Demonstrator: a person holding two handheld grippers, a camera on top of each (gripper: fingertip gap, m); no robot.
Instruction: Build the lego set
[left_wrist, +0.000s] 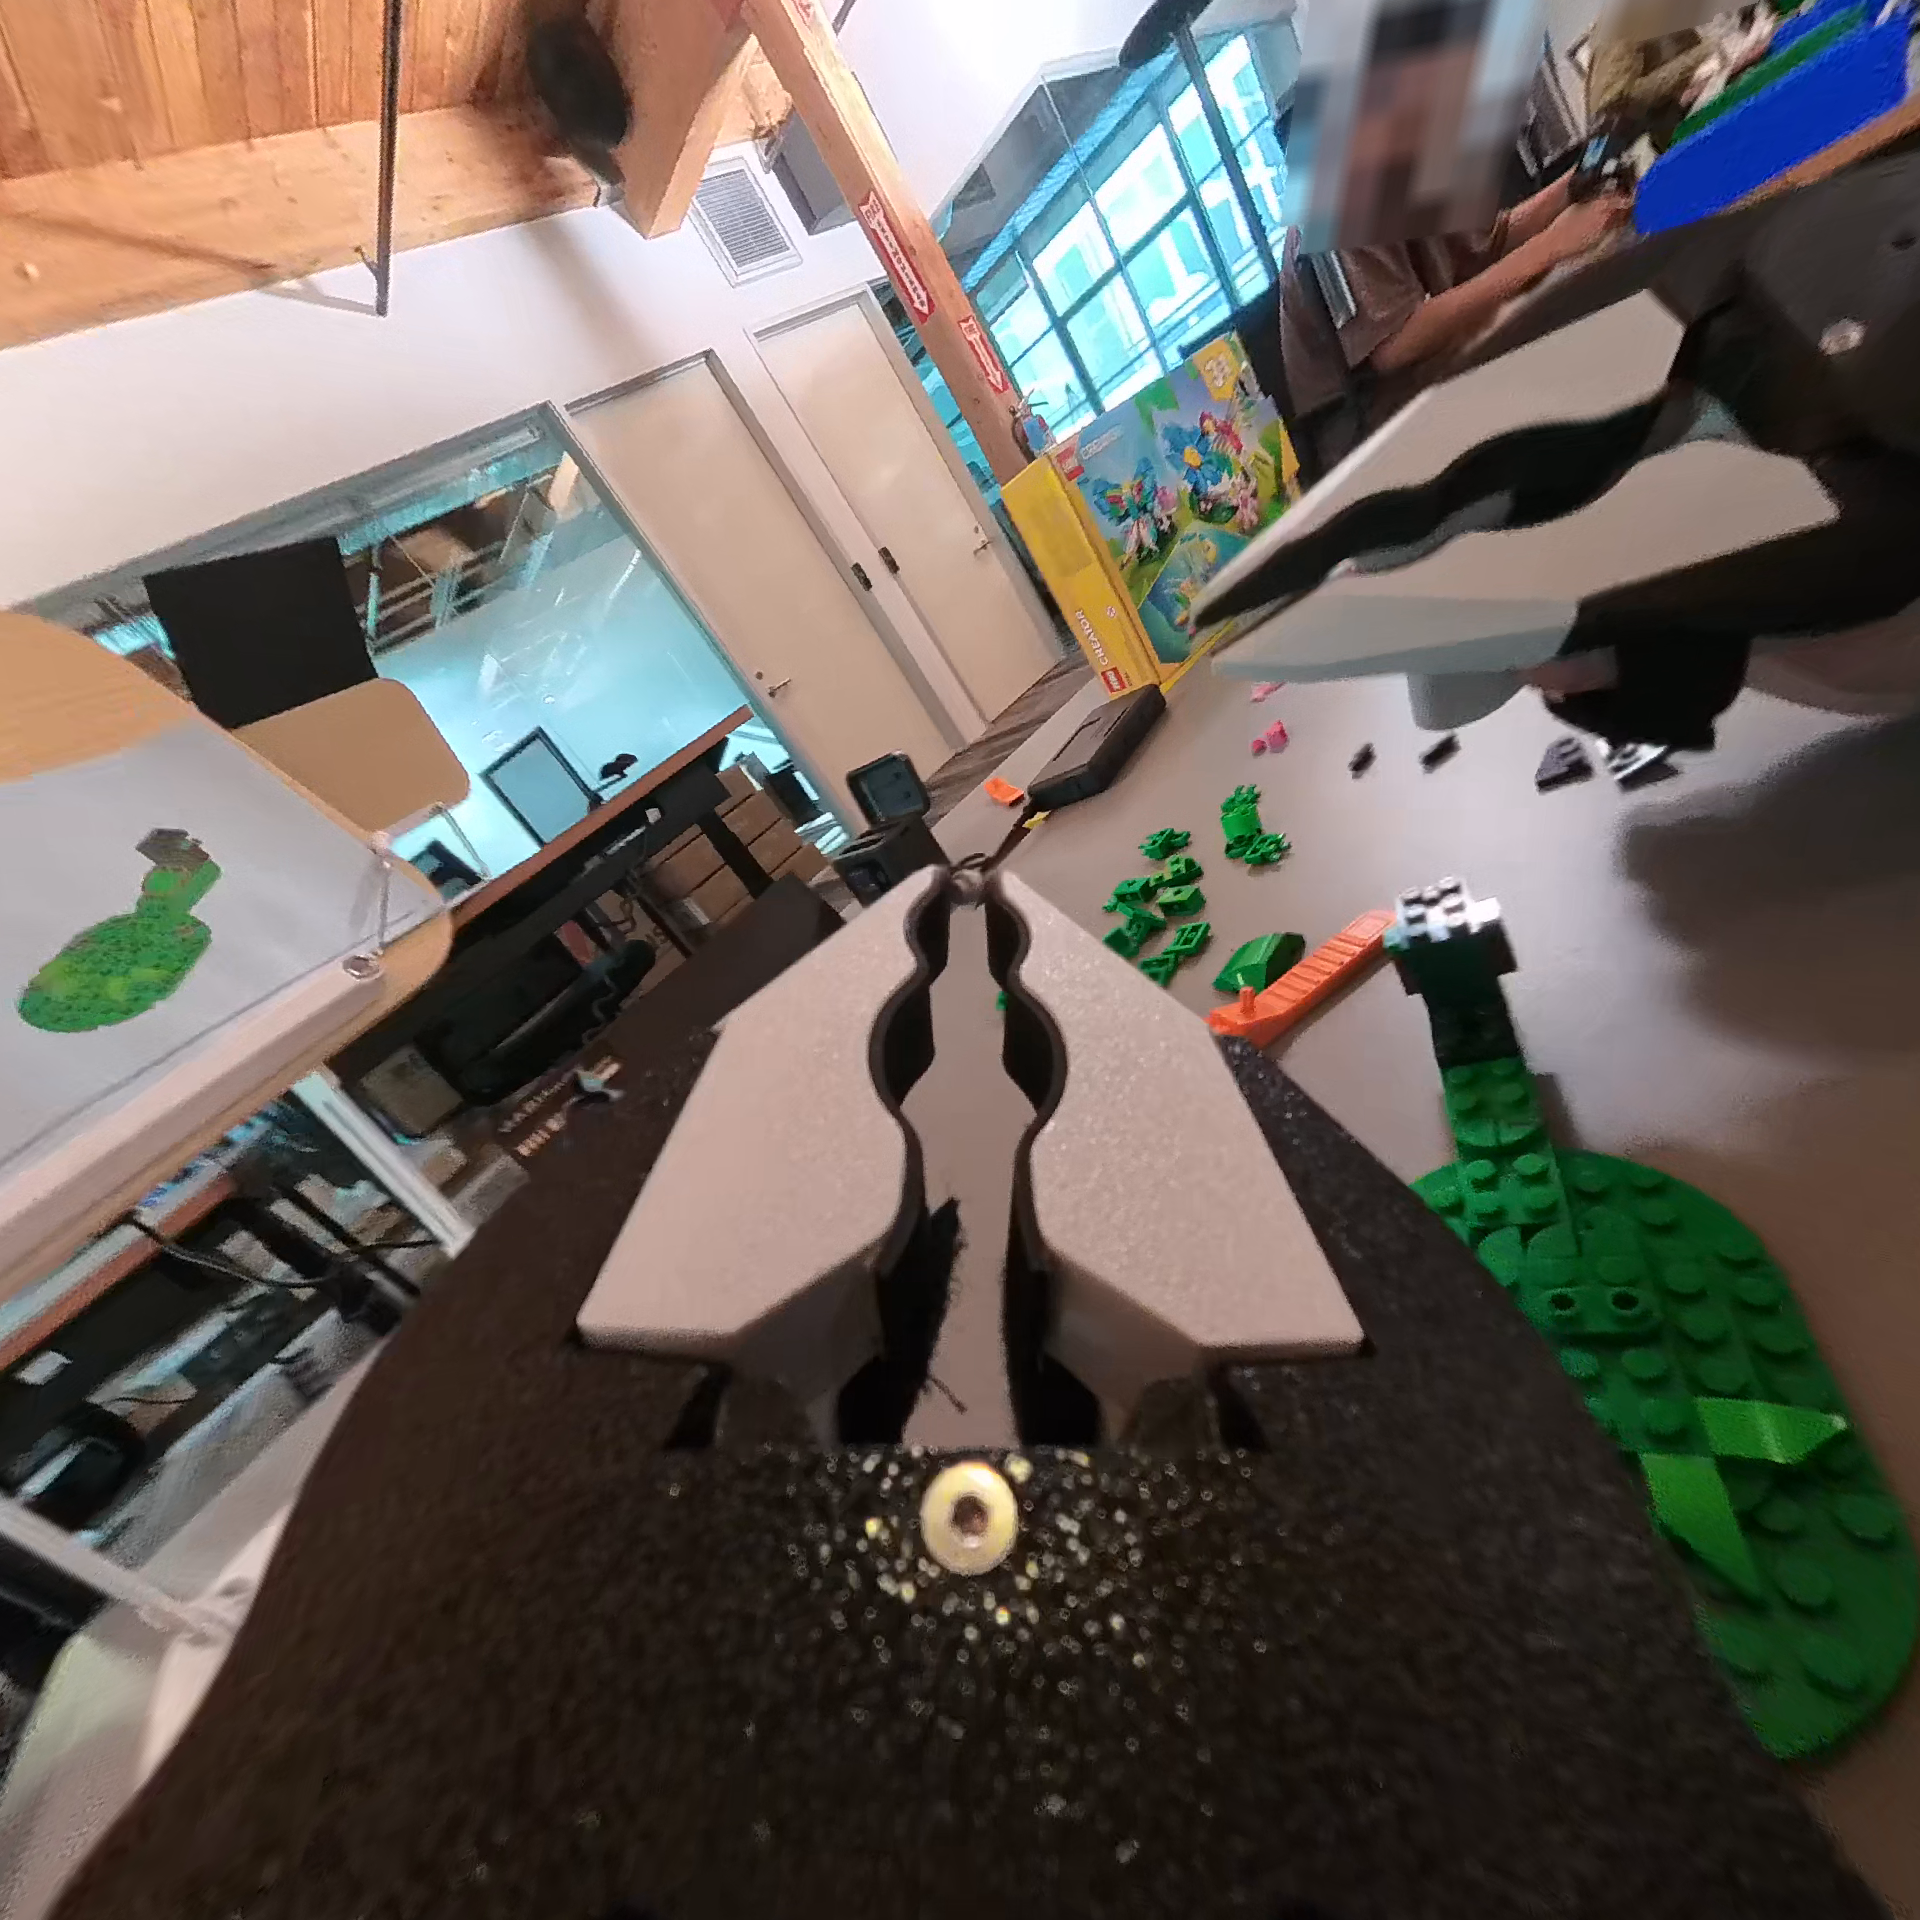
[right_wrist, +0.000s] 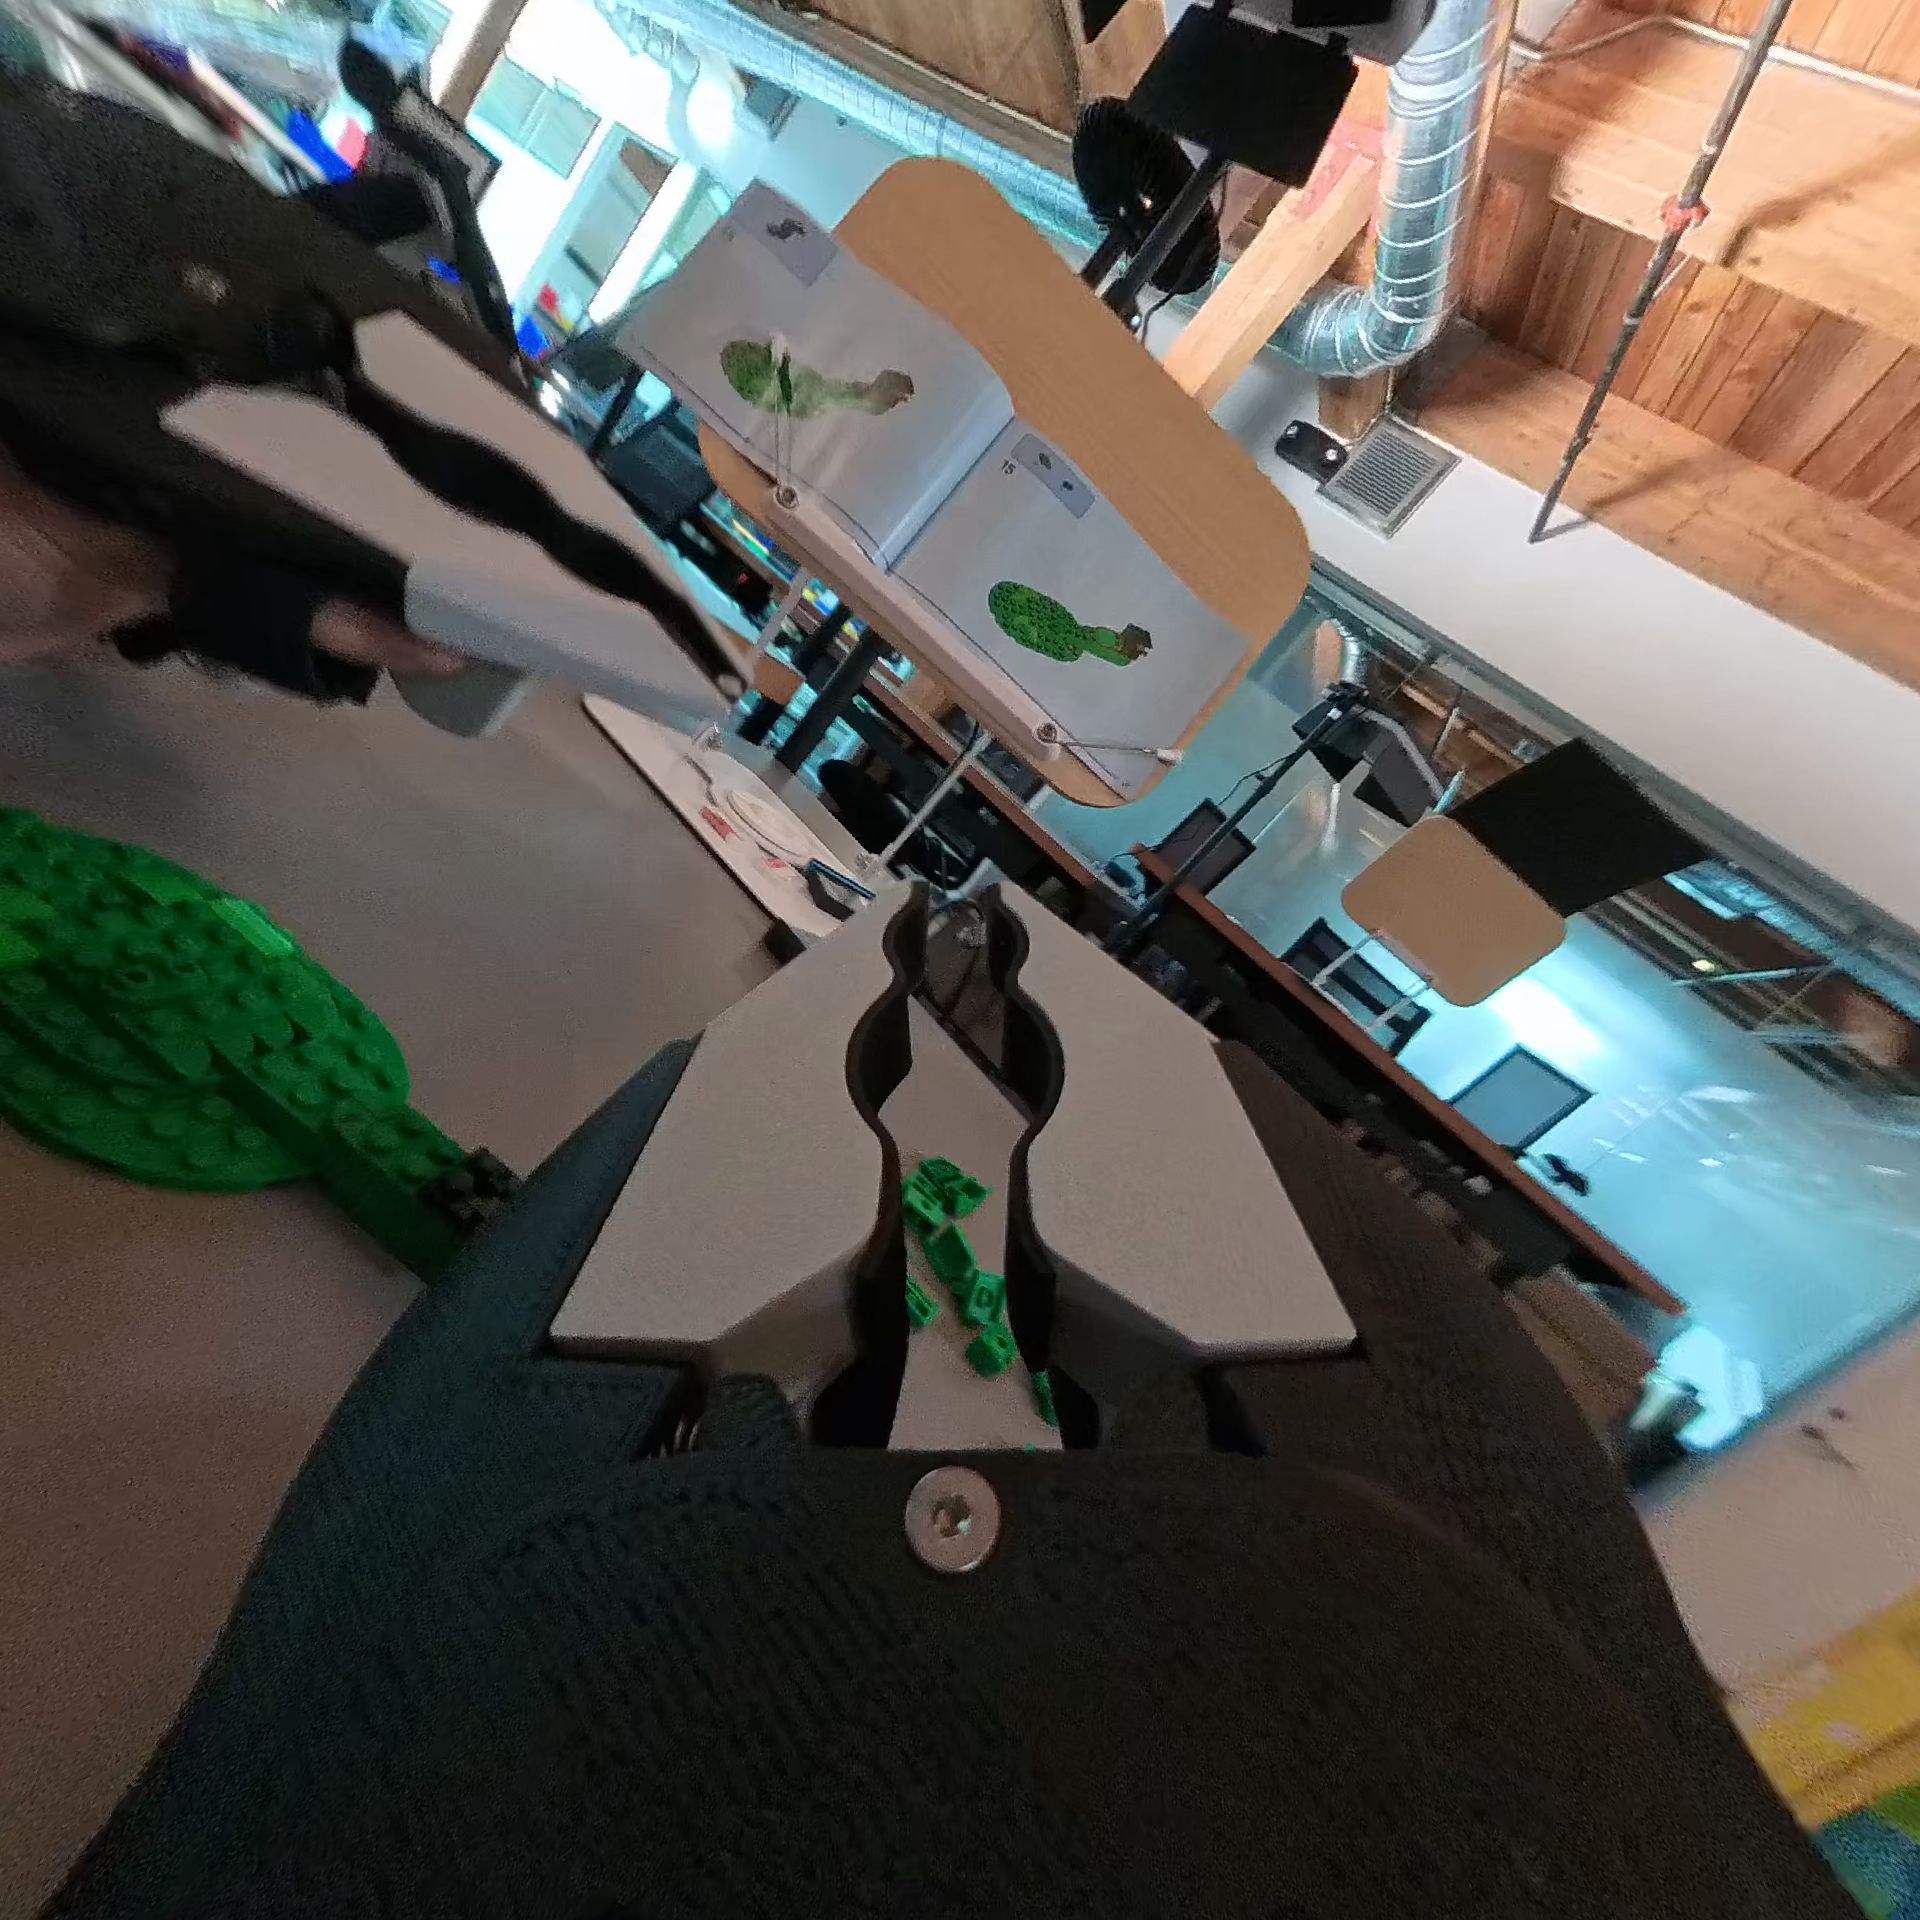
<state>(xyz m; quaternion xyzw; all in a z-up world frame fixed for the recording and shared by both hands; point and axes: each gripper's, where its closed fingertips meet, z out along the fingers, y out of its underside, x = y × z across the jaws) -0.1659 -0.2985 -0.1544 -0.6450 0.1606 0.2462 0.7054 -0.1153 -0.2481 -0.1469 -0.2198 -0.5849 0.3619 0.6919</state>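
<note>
The green lego build (left_wrist: 1683, 1403) lies on the grey table: a round studded plate with a green strip that ends in dark green, black and grey bricks (left_wrist: 1449, 914). It also shows in the right wrist view (right_wrist: 177, 1039). My left gripper (left_wrist: 966, 883) hovers left of the build, its jaws a narrow gap apart and empty. My right gripper (right_wrist: 953, 896) is also a narrow gap apart and empty, above loose green pieces (right_wrist: 951, 1236). Each gripper shows in the other's view: the right one (left_wrist: 1205, 618) and the left one (right_wrist: 727, 675), both held above the table.
An orange brick separator (left_wrist: 1309, 977), loose green pieces (left_wrist: 1164, 904), black pieces (left_wrist: 1558, 764) and pink pieces (left_wrist: 1270, 738) lie on the table. The lego box (left_wrist: 1164, 520) stands at the far end. An instruction booklet (right_wrist: 935, 499) sits on a stand. A person (left_wrist: 1382, 301) is seated beyond.
</note>
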